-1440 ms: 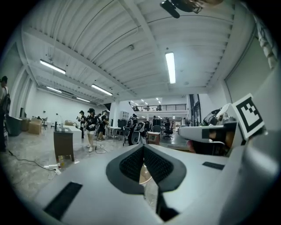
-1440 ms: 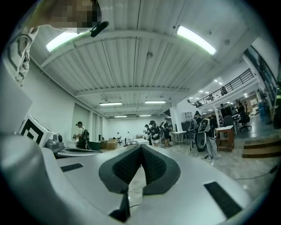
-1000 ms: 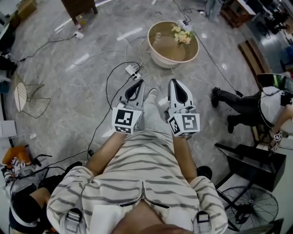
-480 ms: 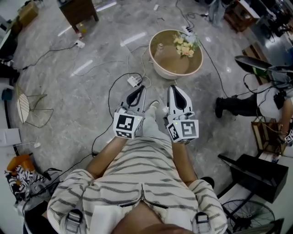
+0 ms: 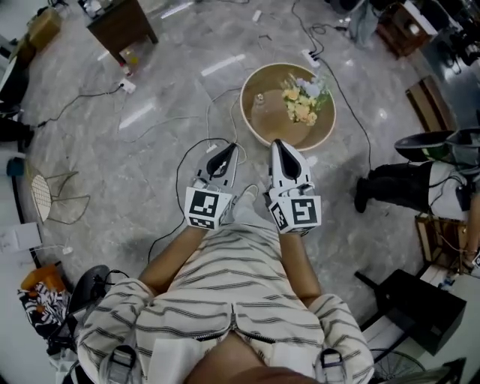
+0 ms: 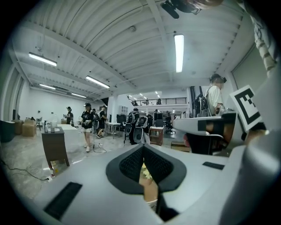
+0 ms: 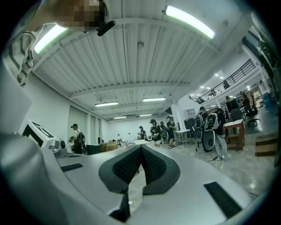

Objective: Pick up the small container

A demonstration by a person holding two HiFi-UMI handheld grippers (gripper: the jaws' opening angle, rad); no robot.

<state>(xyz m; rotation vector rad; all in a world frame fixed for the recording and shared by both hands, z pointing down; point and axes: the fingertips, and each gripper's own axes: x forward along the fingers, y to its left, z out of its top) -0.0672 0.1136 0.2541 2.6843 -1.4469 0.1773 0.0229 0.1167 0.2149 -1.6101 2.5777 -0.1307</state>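
A round tan table (image 5: 259,124) stands on the grey marble floor just ahead of me. On it are a bunch of yellow and white flowers (image 5: 304,101) and a small clear container (image 5: 259,98) at its left side. My left gripper (image 5: 225,152) and right gripper (image 5: 279,146) are held side by side at waist height, short of the table's near rim. Both are shut with nothing between the pads, as the left gripper view (image 6: 143,147) and the right gripper view (image 7: 141,147) show. The flowers (image 6: 145,173) peek through the gap under the left pads.
Cables and a power strip (image 5: 311,56) trail over the floor round the table. A dark wooden side table (image 5: 120,22) stands far left and a wire stool (image 5: 45,195) at left. A person's legs (image 5: 397,184) and a black box (image 5: 424,307) are at right.
The round table has come closer and lower in the head view as I walk toward it. Both grippers keep their side-by-side pose and stay shut.
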